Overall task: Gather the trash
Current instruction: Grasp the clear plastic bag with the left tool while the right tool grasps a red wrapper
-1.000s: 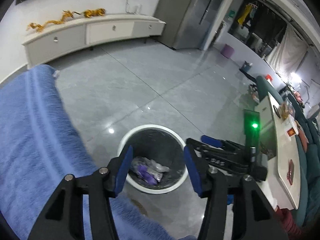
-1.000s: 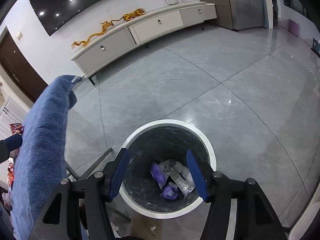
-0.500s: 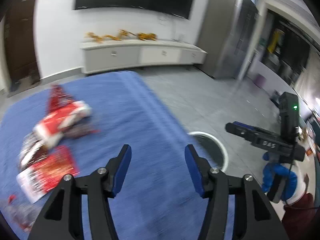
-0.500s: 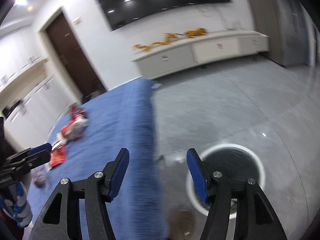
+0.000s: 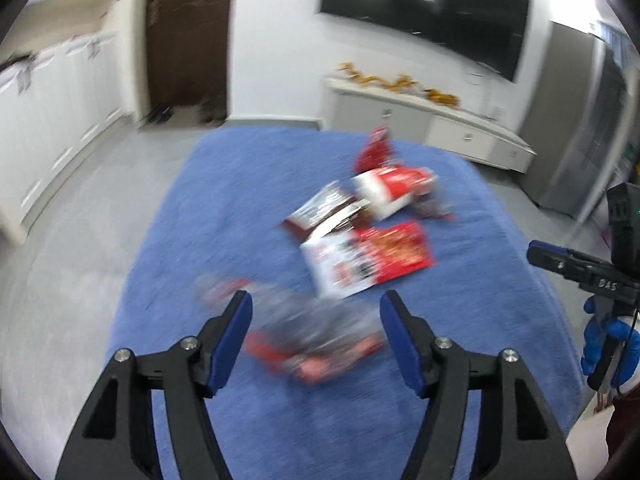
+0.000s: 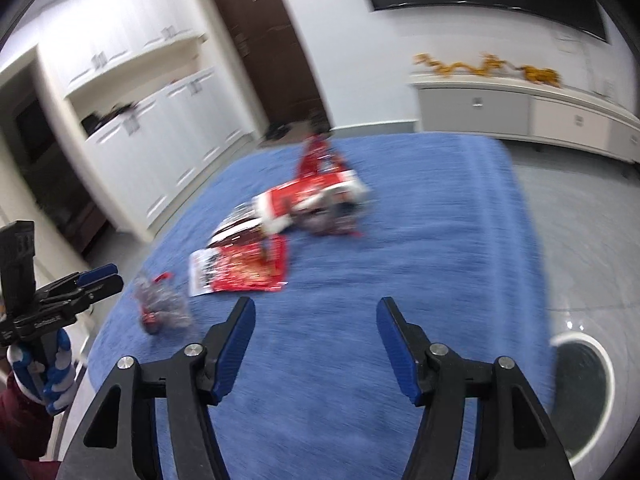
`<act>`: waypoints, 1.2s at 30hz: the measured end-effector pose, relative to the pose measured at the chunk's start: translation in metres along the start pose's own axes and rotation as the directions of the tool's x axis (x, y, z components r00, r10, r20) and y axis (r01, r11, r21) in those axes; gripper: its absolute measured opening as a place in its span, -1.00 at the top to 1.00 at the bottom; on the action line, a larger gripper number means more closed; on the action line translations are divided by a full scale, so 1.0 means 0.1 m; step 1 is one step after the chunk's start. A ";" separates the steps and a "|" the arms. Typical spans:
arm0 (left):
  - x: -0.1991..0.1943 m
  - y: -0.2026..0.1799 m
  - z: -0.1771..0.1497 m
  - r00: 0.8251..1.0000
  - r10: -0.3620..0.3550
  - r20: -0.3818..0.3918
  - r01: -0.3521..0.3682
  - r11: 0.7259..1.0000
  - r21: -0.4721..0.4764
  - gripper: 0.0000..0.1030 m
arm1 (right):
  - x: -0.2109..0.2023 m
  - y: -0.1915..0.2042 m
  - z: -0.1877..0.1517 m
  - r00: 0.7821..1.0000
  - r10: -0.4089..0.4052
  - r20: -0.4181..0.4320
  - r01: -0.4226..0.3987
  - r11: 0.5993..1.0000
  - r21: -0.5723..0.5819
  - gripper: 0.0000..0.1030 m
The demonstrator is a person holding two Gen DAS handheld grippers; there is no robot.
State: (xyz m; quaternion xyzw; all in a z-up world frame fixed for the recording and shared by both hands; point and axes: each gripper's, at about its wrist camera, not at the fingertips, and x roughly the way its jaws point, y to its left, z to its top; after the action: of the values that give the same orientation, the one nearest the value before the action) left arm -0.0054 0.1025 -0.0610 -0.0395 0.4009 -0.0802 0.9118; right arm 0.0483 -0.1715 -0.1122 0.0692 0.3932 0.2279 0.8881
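Both grippers have swung from the trash bin [image 6: 580, 396] back over the blue blanket [image 5: 224, 208]. Left gripper [image 5: 316, 332] and right gripper [image 6: 312, 334] have just been opening — both empty, jaws wide. 4 or so wrappers remain — the crumpled wrapper [image 5: 308, 332] looks nearest.

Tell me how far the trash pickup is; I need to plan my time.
Done: the bin is beside the table; its contents are hidden. In hand: nothing; left gripper and right gripper are open and empty, jaws just widened. Left: red wrappers and a crumpled one on the blue cloth.

A table [image 5: 224, 208] covered in blue cloth carries scattered red and white snack wrappers [image 5: 376, 256]. A crumpled silvery wrapper [image 6: 162, 306] lies apart, near one edge.
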 end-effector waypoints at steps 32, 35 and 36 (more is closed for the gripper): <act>0.59 0.28 -0.12 0.990 -0.092 -0.106 0.069 0.977 -0.204 0.38 | 1.12 0.33 0.20 0.941 0.264 -0.212 -0.303 0.937 -0.176 0.74; 0.50 0.22 -0.13 0.991 -0.097 -0.088 0.080 0.981 -0.178 0.64 | 0.95 0.38 0.10 0.946 0.259 -0.192 -0.295 0.936 -0.192 0.74; 0.47 0.20 -0.12 0.992 -0.095 -0.082 0.080 0.982 -0.170 0.72 | 0.86 0.38 0.07 0.951 0.257 -0.174 -0.289 0.939 -0.189 0.75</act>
State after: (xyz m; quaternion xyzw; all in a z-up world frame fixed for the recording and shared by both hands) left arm 0.0191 0.1137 -0.1062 -0.1295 0.4447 -0.0881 0.8819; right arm 0.0900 -0.0981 -0.1535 0.0112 0.4174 0.3943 0.8186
